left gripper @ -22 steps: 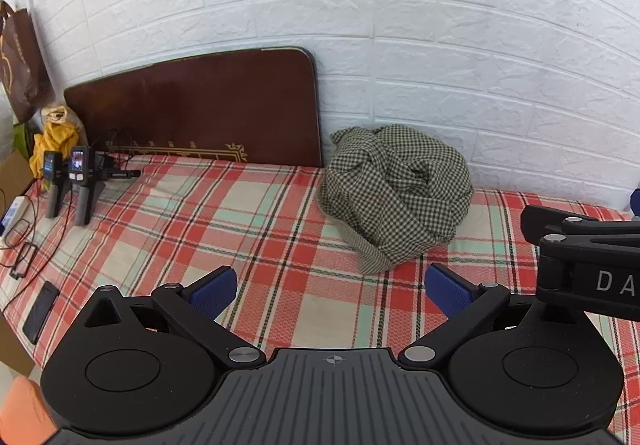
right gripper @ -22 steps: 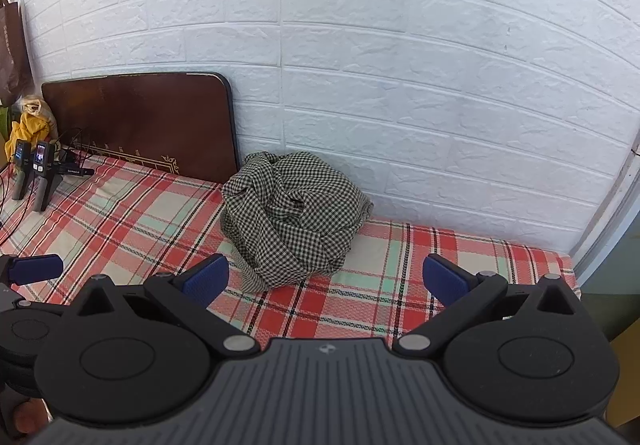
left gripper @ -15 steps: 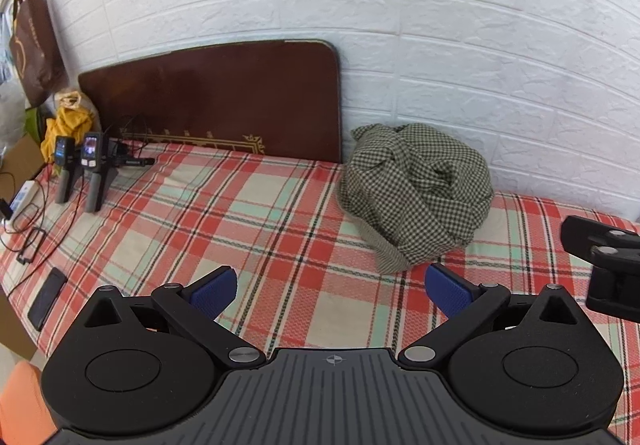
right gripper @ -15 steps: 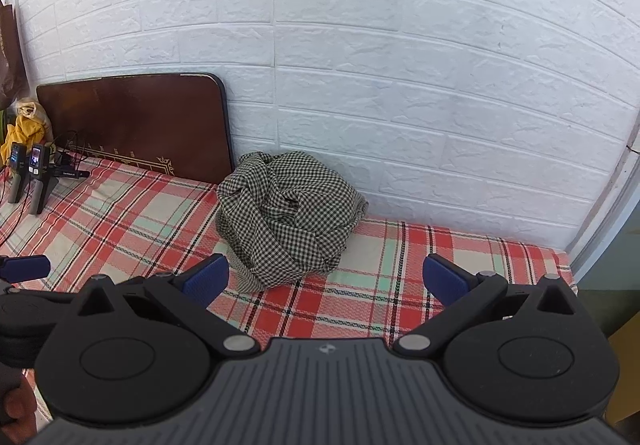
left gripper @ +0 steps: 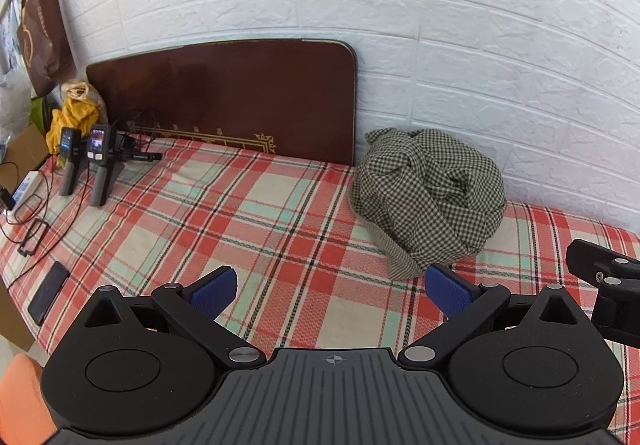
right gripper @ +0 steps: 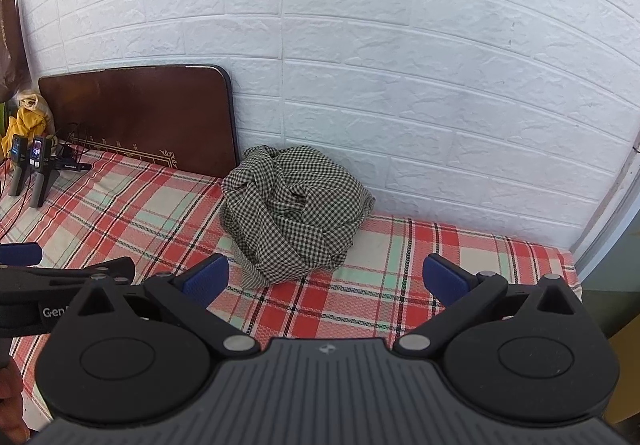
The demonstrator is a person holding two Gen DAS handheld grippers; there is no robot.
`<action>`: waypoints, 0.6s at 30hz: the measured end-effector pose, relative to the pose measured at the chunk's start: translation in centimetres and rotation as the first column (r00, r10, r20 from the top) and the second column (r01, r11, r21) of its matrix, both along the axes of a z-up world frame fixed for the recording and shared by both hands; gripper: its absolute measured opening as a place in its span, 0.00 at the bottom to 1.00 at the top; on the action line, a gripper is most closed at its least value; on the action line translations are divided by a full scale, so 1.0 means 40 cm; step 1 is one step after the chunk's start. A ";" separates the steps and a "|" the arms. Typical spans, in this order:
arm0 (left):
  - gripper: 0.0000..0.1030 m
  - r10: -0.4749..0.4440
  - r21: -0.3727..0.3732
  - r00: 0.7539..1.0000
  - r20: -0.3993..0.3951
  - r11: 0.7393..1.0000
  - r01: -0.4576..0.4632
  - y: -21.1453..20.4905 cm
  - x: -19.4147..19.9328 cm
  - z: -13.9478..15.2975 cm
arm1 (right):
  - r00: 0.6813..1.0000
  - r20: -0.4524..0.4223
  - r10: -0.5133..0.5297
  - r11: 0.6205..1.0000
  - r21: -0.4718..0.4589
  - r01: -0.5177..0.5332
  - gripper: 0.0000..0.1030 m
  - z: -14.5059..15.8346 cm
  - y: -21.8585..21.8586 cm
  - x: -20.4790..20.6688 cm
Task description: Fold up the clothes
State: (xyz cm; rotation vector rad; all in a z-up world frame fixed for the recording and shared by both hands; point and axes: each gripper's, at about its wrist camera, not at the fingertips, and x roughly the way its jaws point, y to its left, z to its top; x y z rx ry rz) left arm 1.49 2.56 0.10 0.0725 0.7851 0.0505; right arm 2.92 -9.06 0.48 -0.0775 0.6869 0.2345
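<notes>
Plaid bed sheet [left gripper: 248, 221] (crumpled checked cloth [left gripper: 430, 197]) against brick wall [left gripper: 440, 5]

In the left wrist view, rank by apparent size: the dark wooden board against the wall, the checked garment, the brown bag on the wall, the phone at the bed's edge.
1. dark wooden board
2. checked garment
3. brown bag
4. phone

This is size in the picture only; fisheye distortion shrinks things near the edge.

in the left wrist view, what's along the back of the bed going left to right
brown bag hanging on the wall → yellow cloth → two handheld devices standing upright → dark wooden board → crumpled checked garment
</notes>
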 end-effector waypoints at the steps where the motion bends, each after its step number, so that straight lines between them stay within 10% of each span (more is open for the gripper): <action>1: 1.00 -0.001 -0.002 1.000 0.000 1.000 0.001 0.001 0.001 0.000 | 1.000 -0.001 0.000 1.000 0.000 0.000 1.00 0.000 0.001 0.001; 18: 1.00 -0.037 -0.017 0.999 -0.003 0.999 0.037 0.006 0.019 0.007 | 1.000 0.000 0.006 1.000 -0.005 -0.006 1.00 0.000 0.023 0.011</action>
